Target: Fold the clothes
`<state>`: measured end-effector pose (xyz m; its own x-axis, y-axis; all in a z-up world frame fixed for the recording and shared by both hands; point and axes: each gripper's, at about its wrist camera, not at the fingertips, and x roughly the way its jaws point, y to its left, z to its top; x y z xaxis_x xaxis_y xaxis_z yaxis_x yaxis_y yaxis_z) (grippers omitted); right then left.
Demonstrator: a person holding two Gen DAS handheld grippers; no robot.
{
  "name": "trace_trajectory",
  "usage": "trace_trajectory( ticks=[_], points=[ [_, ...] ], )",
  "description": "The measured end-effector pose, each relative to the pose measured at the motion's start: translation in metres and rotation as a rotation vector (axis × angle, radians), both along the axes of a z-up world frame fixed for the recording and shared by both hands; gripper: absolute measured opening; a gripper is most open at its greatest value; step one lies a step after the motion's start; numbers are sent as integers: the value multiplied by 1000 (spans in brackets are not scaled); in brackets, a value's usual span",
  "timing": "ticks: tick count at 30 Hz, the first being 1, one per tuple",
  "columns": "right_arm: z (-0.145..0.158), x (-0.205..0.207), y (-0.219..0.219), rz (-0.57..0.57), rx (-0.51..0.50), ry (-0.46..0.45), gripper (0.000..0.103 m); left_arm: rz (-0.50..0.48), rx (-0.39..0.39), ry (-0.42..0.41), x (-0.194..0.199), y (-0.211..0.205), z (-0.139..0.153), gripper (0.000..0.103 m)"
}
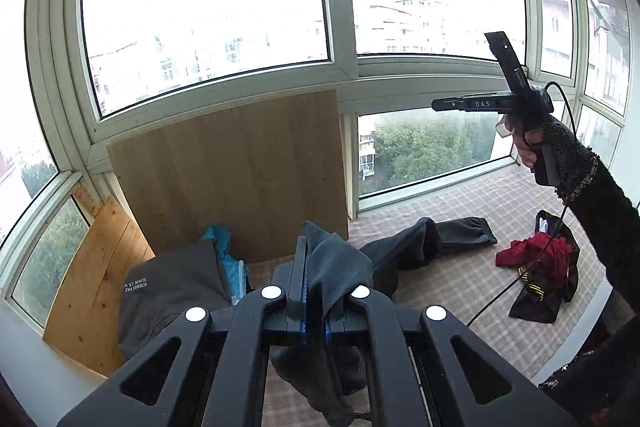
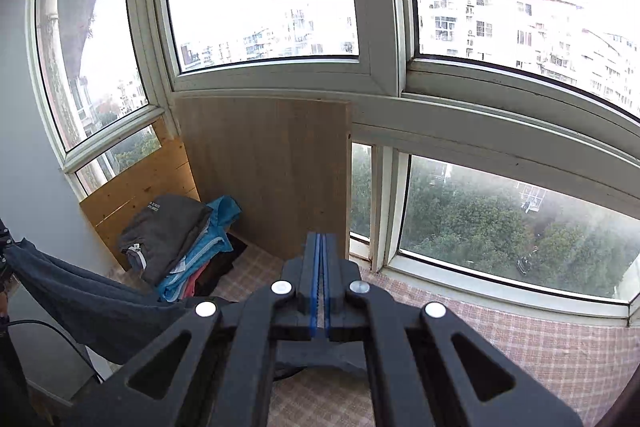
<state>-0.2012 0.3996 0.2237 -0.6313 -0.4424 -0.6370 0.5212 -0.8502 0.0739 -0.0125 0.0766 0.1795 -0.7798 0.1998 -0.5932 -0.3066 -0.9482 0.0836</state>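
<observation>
A dark slate-grey soft fabric garment [image 1: 340, 263] is pinched between the blue-padded fingers of the left gripper [image 1: 316, 291]; it drapes over the right finger and hangs in folds below, above the near edge of the checked beige-pink cloth surface [image 1: 460, 279]. The right wrist view shows it as a sagging sheet at the left. The right gripper [image 2: 321, 267] has its jaws pressed together on nothing, raised high over the surface's right side, "DAS" printed on its body. In the far left corner lies a folded stack topped by a charcoal top [image 1: 172, 291] with small white lettering, only partly legible. A red-and-black crumpled garment [image 1: 540, 267] lies near the right edge.
</observation>
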Motion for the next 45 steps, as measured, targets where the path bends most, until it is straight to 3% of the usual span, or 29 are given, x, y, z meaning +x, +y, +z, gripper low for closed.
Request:
trace_trajectory(
  ticks=[1,3,5,8,10,13,15,18,24,25,26,27,29,31,32,33,35,37,40,45],
  points=[
    [-21,6,4,-13,32,-37,7,-31,-8,-29,3,9,-7,4],
    [-70,16,10,-29,74,-120,34,-91,-4,-101,9,23,-27,4],
    [-133,23,10,-29,70,-242,49,-138,26,-204,14,35,-64,4],
    [-227,19,1,-68,19,-471,49,-148,101,-349,22,38,-124,4],
    [-275,13,-7,-133,52,-522,49,-124,150,-425,30,33,-159,4],
    [-321,-5,-18,-214,38,-585,49,-66,167,-463,43,20,-185,4],
    [-339,-20,-24,-257,-28,-636,49,-27,175,-483,51,12,-199,4],
    [-349,-36,-34,-276,-100,-663,49,34,203,-480,59,-9,-201,4],
    [-345,-58,-69,-243,-48,-659,49,138,212,-456,63,-44,-198,4],
    [-344,-59,-74,-223,-54,-656,45,148,211,-454,62,-48,-198,4],
    [-342,-61,-77,-191,-81,-652,14,152,210,-451,61,-49,-198,4],
    [-339,-61,-78,-185,-88,-648,3,153,209,-448,60,-50,-198,4],
    [-333,-60,-78,-181,-96,-640,3,152,209,-443,58,-50,-198,4],
    [-321,-59,-71,-194,-141,-634,5,144,208,-440,56,-50,-198,4],
    [-315,-57,-67,-212,-155,-646,17,140,208,-440,56,-50,-198,4],
    [-310,-56,-63,-226,-172,-668,37,138,207,-439,56,-50,-198,4],
    [-301,-54,-62,-233,-193,-687,56,138,205,-439,55,-50,-199,4],
    [-290,-50,-67,-214,-194,-669,57,136,208,-438,54,-50,-200,4],
    [-291,-50,-90,-184,-109,-658,61,129,215,-437,52,-49,-201,4],
    [-337,-54,-134,-121,57,-733,61,126,222,-434,54,-51,-203,5]
  ],
)
